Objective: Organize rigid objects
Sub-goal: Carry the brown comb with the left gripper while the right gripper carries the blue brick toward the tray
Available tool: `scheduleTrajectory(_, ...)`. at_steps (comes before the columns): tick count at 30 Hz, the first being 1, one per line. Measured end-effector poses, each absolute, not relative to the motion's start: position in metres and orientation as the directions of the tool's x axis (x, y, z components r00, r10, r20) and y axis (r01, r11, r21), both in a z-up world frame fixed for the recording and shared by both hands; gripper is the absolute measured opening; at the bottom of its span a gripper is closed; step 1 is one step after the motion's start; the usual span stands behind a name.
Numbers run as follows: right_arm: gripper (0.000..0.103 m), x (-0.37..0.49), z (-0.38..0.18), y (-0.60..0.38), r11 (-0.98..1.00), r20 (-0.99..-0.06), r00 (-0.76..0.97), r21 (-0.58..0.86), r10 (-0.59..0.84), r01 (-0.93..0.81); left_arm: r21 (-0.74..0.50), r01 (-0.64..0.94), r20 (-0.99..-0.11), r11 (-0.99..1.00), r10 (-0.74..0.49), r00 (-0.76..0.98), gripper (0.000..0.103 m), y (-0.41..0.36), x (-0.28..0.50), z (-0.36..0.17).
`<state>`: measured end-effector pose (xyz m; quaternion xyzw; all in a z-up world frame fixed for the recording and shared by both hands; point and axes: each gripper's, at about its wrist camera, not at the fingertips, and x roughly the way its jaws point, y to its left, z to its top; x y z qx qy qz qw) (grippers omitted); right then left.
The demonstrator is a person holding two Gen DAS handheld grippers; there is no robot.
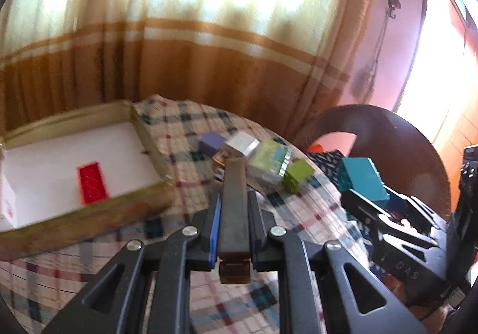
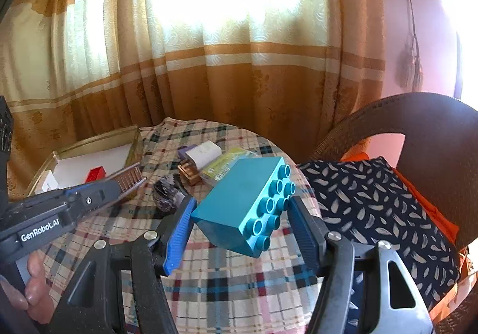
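Observation:
My left gripper [image 1: 236,196] is shut on a long dark brown bar [image 1: 234,199] that sticks out past its fingertips; from the right wrist view the bar [image 2: 130,177] shows a ribbed, copper-coloured side. My right gripper [image 2: 242,202] is shut on a large teal studded brick [image 2: 236,193], held tilted above the checked tablecloth [image 2: 227,268]. The same brick [image 1: 363,181] appears to the right in the left wrist view. A shallow box [image 1: 143,193] with a white bottom lies at the left, with a red brick [image 1: 91,184] inside.
Ahead on the cloth lie a purple block [image 1: 212,143], a white box [image 1: 242,144], a green packet [image 1: 269,165] and a green brick [image 1: 297,175]. A dark crumpled lump [image 2: 168,195] lies nearer. A chair with a patterned cushion [image 2: 373,205] stands at the right, curtains behind.

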<state>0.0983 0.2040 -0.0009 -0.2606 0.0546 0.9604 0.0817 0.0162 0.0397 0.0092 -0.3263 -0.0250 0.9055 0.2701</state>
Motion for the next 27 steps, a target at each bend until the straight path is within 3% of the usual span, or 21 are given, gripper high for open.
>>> scheduleTrajectory(11,0.065,0.073,0.012,0.165,-0.994,-0.468,-0.882,0.054,0.057,-0.093,-0.122,-0.327,-0.572,-0.937,0.336,-0.749,0.014,0.005,0.004,0.012)
scheduleTrajectory(27,0.065,0.039,0.037,0.103,-0.999,-0.387,-0.922,0.034,-0.035,0.024,-0.09,-0.147,-0.53,-0.985,0.173,-0.83,0.014,-0.05,-0.013,0.021)
